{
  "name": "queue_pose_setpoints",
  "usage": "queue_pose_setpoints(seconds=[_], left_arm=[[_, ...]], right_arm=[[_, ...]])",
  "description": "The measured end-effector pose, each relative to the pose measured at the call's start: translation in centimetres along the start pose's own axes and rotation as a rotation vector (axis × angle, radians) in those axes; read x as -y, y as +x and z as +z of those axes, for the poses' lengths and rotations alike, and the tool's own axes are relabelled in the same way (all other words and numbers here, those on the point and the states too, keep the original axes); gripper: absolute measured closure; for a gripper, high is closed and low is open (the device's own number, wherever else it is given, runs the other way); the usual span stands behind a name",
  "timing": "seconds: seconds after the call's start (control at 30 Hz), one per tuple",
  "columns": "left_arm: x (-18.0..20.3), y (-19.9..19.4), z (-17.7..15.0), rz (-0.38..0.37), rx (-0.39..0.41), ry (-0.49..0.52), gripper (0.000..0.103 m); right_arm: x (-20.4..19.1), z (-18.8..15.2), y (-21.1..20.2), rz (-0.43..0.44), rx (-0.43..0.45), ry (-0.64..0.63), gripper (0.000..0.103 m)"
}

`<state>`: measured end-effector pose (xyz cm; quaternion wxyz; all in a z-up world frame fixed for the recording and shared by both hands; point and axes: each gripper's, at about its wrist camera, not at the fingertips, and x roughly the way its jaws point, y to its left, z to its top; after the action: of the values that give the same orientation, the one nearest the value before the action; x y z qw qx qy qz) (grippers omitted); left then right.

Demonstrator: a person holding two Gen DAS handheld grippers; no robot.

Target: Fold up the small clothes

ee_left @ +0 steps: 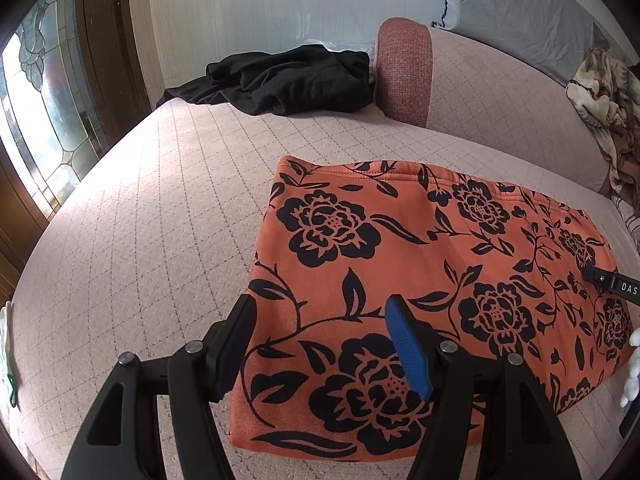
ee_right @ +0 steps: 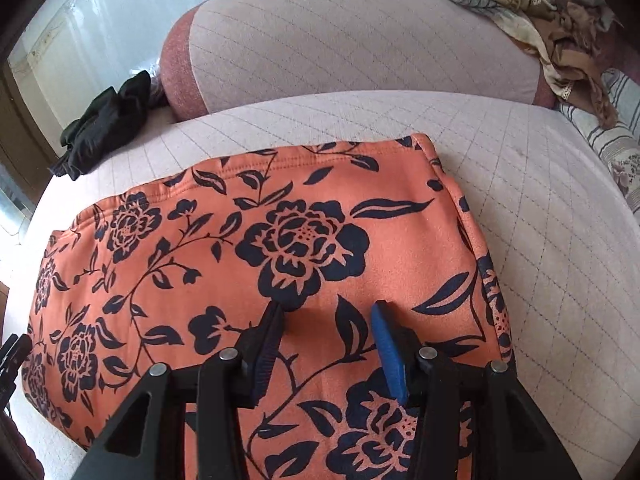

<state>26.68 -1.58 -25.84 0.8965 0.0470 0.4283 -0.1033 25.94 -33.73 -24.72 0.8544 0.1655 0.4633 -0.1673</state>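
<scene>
An orange garment with black flower print (ee_left: 420, 272) lies folded flat as a rectangle on the pink quilted bed; it also shows in the right wrist view (ee_right: 280, 260). My left gripper (ee_left: 320, 312) is open and empty, hovering over the garment's near left edge. My right gripper (ee_right: 328, 316) is open and empty, above the garment's near right part. A tip of the right gripper (ee_left: 612, 282) shows at the right edge of the left wrist view, over the cloth.
A crumpled black garment (ee_left: 280, 80) lies at the far side of the bed (ee_left: 140, 220), also in the right wrist view (ee_right: 104, 124). A pink bolster (ee_right: 360, 40) runs along the back. A patterned blanket (ee_right: 540, 12) is heaped far right.
</scene>
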Motion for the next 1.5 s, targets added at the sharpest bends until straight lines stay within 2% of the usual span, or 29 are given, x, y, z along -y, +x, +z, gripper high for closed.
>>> queue_pose_setpoints(seconds=[0.1, 0.23, 0.4, 0.47, 0.53, 0.63, 0.77, 0.93, 1.0, 1.1, 1.17, 1.2, 1.23, 1.27, 1.33, 1.5], left_arm=[[0.0, -0.2, 0.1, -0.003, 0.008, -0.002, 0.036], [-0.1, -0.2, 0.2, -0.003, 0.007, -0.004, 0.036], [-0.3, -0.3, 0.4, 0.000, 0.017, -0.011, 0.036], [-0.3, -0.4, 0.5, -0.001, 0.022, -0.013, 0.036], [-0.3, -0.4, 0.6, -0.001, 0.027, -0.014, 0.036], [-0.2, -0.5, 0.7, -0.003, 0.037, -0.014, 0.036], [0.2, -0.6, 0.7, -0.002, 0.046, -0.004, 0.036], [1.0, -0.6, 0.6, -0.011, 0.031, 0.011, 0.036], [1.7, -0.8, 0.4, -0.016, 0.031, 0.033, 0.036], [2.8, -0.5, -0.4, -0.007, 0.022, 0.091, 0.036], [3.5, 0.8, -1.2, -0.049, -0.058, 0.137, 0.031], [3.7, 1.6, -1.7, -0.065, -0.103, 0.145, 0.031], [3.7, 1.9, -2.1, -0.059, -0.107, 0.151, 0.031], [3.8, 1.7, -2.3, -0.055, -0.081, 0.168, 0.031], [4.1, 1.1, -2.3, -0.024, -0.084, 0.200, 0.031], [4.3, -3.0, -2.8, 0.011, -0.017, 0.204, 0.031]], right_arm=[[-2.0, 0.6, -1.3, 0.071, 0.044, -0.004, 0.053], [-7.1, 1.4, -2.2, 0.179, 0.080, -0.094, 0.053], [-12.9, 1.3, -0.8, 0.297, 0.035, -0.131, 0.053], [-14.4, 0.7, 0.5, 0.301, 0.008, -0.148, 0.053], [-15.3, 0.0, 2.6, 0.288, -0.061, -0.166, 0.052], [-15.4, -0.6, 2.6, 0.275, -0.044, -0.199, 0.053], [-13.2, -0.6, 0.1, 0.293, -0.003, -0.171, 0.053], [-7.2, -1.1, -3.5, 0.241, 0.063, -0.117, 0.053], [-4.4, -1.6, -4.3, 0.193, 0.076, -0.088, 0.053], [0.0, -2.6, -4.0, 0.132, 0.044, -0.019, 0.053], [2.3, -3.6, -3.1, 0.098, 0.000, 0.006, 0.053], [3.1, -4.1, -2.5, 0.110, -0.031, 0.003, 0.053], [3.7, -4.5, -2.6, 0.146, -0.028, -0.005, 0.053], [3.9, -4.6, -3.2, 0.158, -0.016, -0.017, 0.053], [4.1, -4.6, -4.6, 0.163, -0.018, -0.027, 0.053], [5.8, -5.8, -10.2, 0.199, 0.127, -0.053, 0.053]])
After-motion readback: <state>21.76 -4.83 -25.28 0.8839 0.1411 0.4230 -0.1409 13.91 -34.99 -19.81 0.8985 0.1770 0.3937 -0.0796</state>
